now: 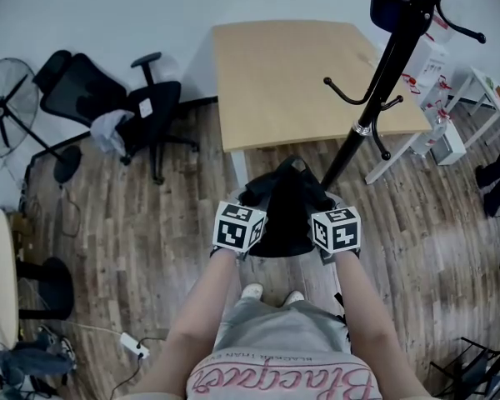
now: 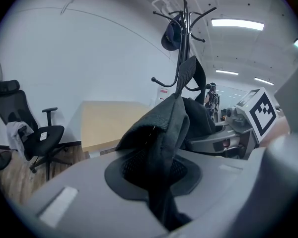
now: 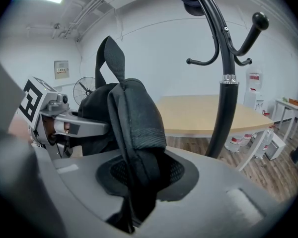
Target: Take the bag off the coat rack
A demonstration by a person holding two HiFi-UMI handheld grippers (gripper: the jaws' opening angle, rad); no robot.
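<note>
Both grippers hold a black bag (image 1: 285, 211) between them, in front of my legs and just short of the black coat rack (image 1: 383, 82). My left gripper (image 1: 257, 197) is shut on a dark fabric strap (image 2: 164, 148) of the bag. At the bag's other side, my right gripper (image 1: 321, 200) is shut on a padded strap (image 3: 136, 128). The bag's top loop (image 3: 111, 58) stands upright and sits on no hook that I can see. The rack's pole (image 3: 227, 98) rises just right of the bag, and its hooks (image 2: 181, 33) show beyond the bag. A dark cap (image 2: 170, 34) hangs near the top.
A light wooden table (image 1: 292, 82) stands behind the rack. At the left are a black office chair (image 1: 121, 107) and a floor fan (image 1: 4, 107). A white frame stand (image 1: 475, 107) is at the right. A power strip (image 1: 133, 346) lies on the wooden floor.
</note>
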